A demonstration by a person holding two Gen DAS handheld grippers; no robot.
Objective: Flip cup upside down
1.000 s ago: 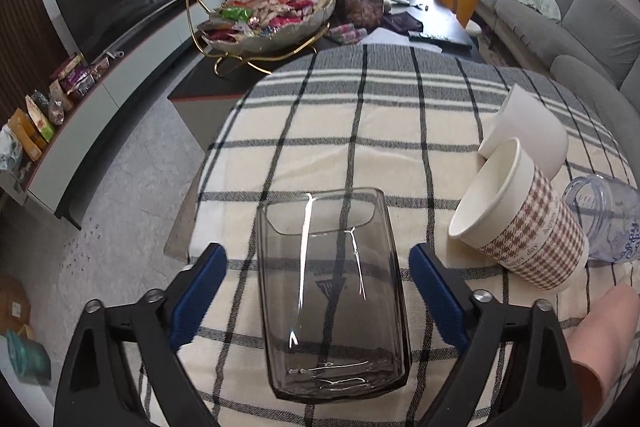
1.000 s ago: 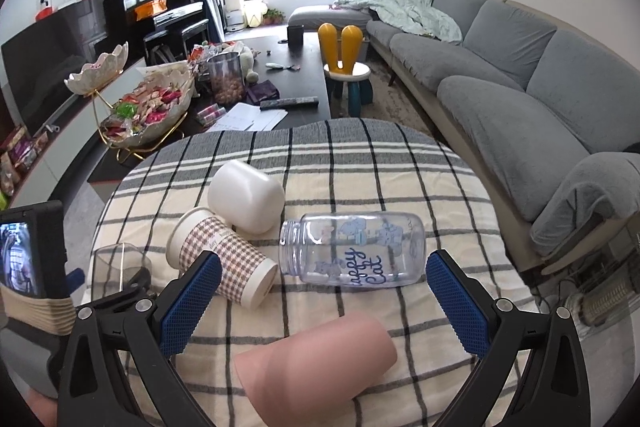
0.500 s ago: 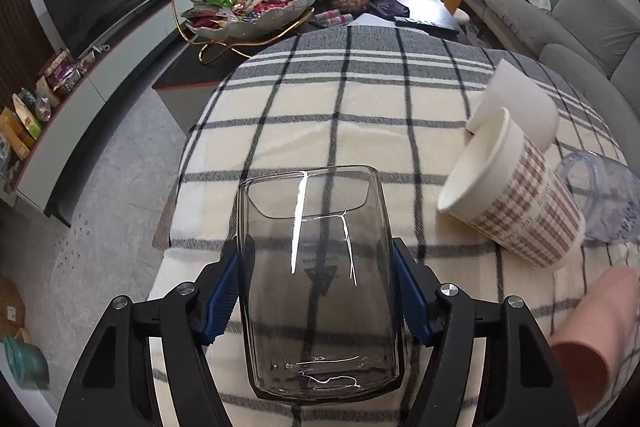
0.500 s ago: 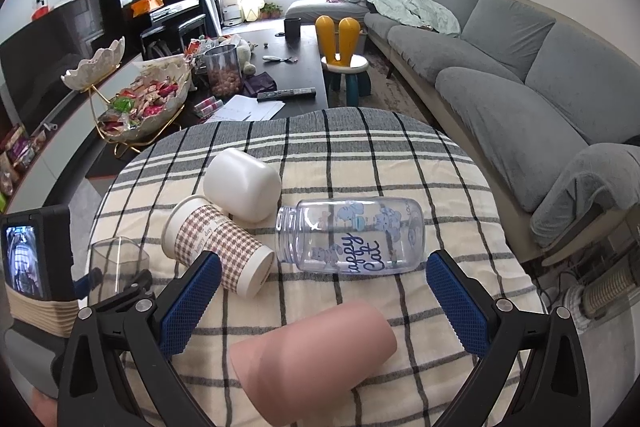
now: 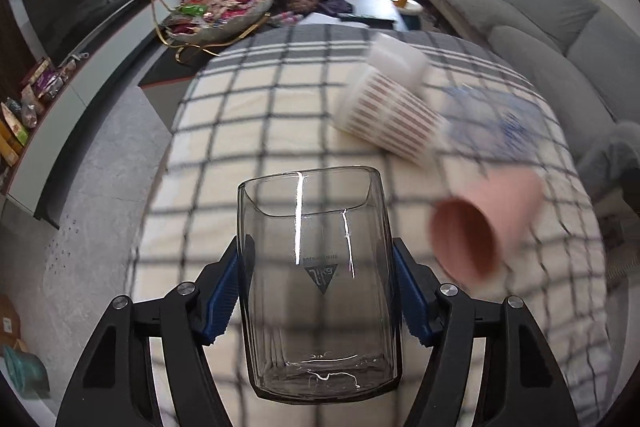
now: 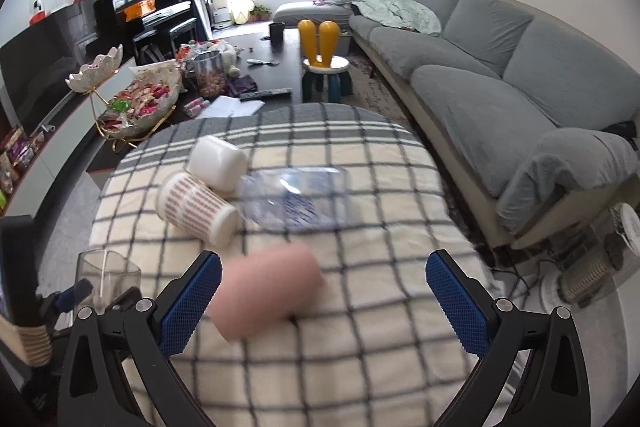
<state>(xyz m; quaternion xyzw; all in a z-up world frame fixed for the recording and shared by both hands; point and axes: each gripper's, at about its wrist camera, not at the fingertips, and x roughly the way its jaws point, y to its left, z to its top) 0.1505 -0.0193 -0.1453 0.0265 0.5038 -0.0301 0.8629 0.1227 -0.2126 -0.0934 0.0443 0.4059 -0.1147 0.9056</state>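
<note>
- The left gripper (image 5: 320,301) is clamped on the clear glass cup (image 5: 316,279) — both blue pads (image 5: 224,297) press flat against its side walls, one on each side.
- In the left wrist view the cup lies along the fingers, its thick base toward the camera and its open mouth pointing away over the table; a small dark triangle mark shows through the wall.
- In the right wrist view the same cup (image 6: 106,277) sits at the far left, mouth upward, with the left gripper's blue pad beside it.
- The right gripper (image 6: 324,301) is spread wide with nothing between its pads; it hangs over the near part of the checked tablecloth (image 6: 360,355).
- Just ahead of the right gripper's left finger lies the pink cup (image 6: 268,293) on its side, blurred; in the left wrist view its open mouth (image 5: 466,241) faces the camera, to the right of the glass.
- Farther out, a brown-patterned paper cup (image 6: 196,205) lies on its side, touching a white cup (image 6: 218,165) behind it and a clear bottle with blue print (image 6: 294,199) to its right.
- Beyond the table stand a dark coffee table with a snack bowl (image 6: 140,103) — and a grey sofa (image 6: 520,67) along the right wall.
</note>
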